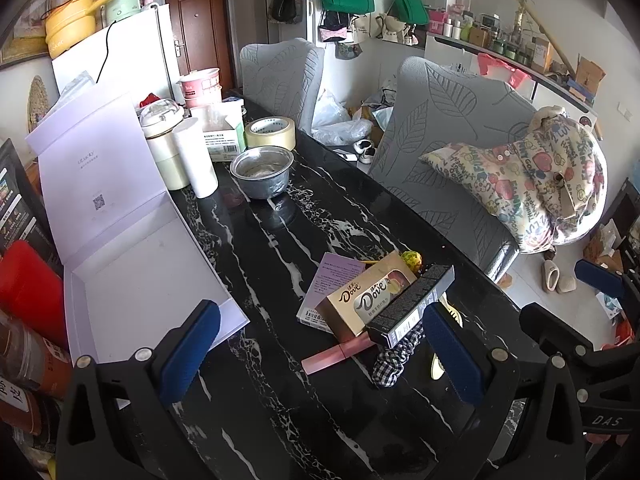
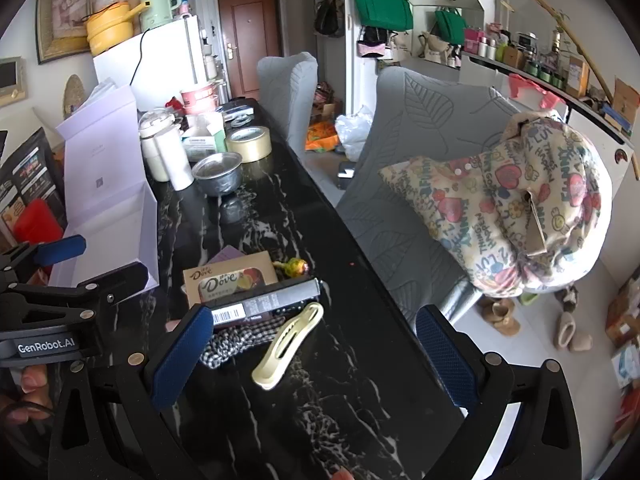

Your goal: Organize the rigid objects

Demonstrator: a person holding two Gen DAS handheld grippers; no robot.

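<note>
My left gripper (image 1: pixel 320 344) spread wide; Dove box (image 1: pixel 368 296) and black carton (image 1: pixel 412 304) between its fingers. My right gripper (image 2: pixel 312 344) also spread, cream clip (image 2: pixel 286 344) between, probably untouched.

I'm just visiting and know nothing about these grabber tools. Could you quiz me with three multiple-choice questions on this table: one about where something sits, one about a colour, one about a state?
1. Where does the long black carton lie?
A. Inside the steel bowl
B. Across the gold Dove chocolate box
C. On the grey chair

2. What colour is the long plastic hair clip on the black marble table?
A. Cream
B. Bright red
C. Dark green

3. How is the big white gift box at the table's left?
A. Taped shut
C. Crushed flat
B. Open, lid standing up

Answers: 1 B, the carton rests on the chocolate box's near edge. 2 A, the right wrist view shows it pale cream. 3 B, its lid stands upright and the tray shows nothing inside.
</note>
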